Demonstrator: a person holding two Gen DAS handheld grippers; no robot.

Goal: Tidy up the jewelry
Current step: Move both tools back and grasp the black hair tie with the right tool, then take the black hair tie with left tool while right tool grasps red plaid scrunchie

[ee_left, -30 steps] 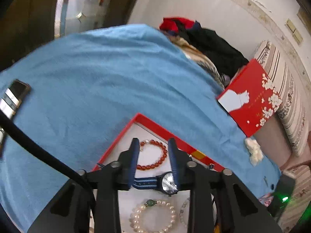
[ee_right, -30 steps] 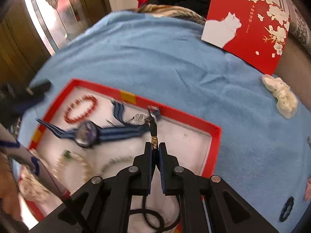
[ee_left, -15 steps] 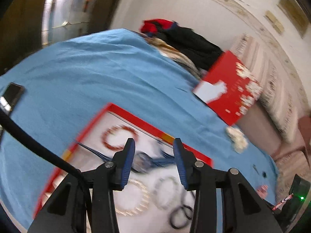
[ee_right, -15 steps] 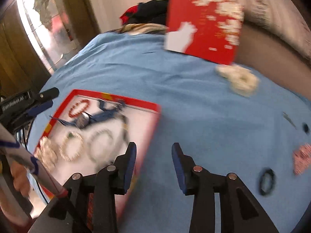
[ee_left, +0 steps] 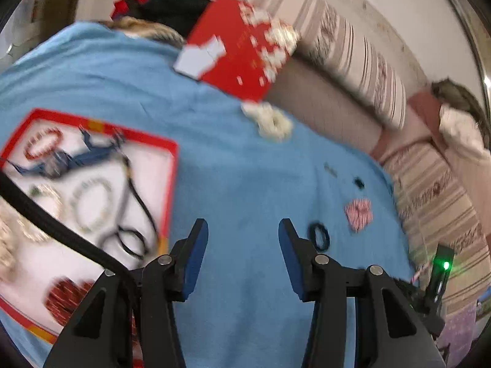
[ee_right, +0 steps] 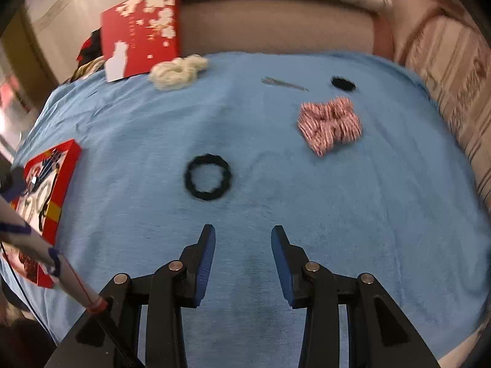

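Note:
A red-rimmed tray (ee_left: 172, 165) on the blue cloth holds a red bead bracelet (ee_left: 43, 146), a blue-strap watch (ee_left: 61, 162), pearl bracelets, a black cord necklace (ee_left: 132, 208) and a red piece. The tray also shows at the left in the right wrist view (ee_right: 69, 165). My left gripper (ee_left: 242, 233) is open and empty over bare cloth right of the tray. My right gripper (ee_right: 242, 239) is open and empty, with a black hair tie (ee_right: 207, 181) just ahead. A red-and-white striped bow (ee_right: 330, 124), a small black ring (ee_right: 343, 83), a thin dark pin (ee_right: 284, 83) and a cream scrunchie (ee_right: 178, 70) lie on the cloth.
A red box lid with white blossoms (ee_right: 142, 30) leans at the back of the cloth (ee_right: 276, 184). Striped cushions (ee_left: 353, 49) line the back and right. A pile of dark clothes (ee_left: 165, 6) lies at the far left. A device with a green light (ee_left: 442, 266) is at the right.
Both grippers have swung right, away from the tray. The right gripper, earlier shut on the black cord necklace, has opened and left it in the tray. The left gripper has widened.

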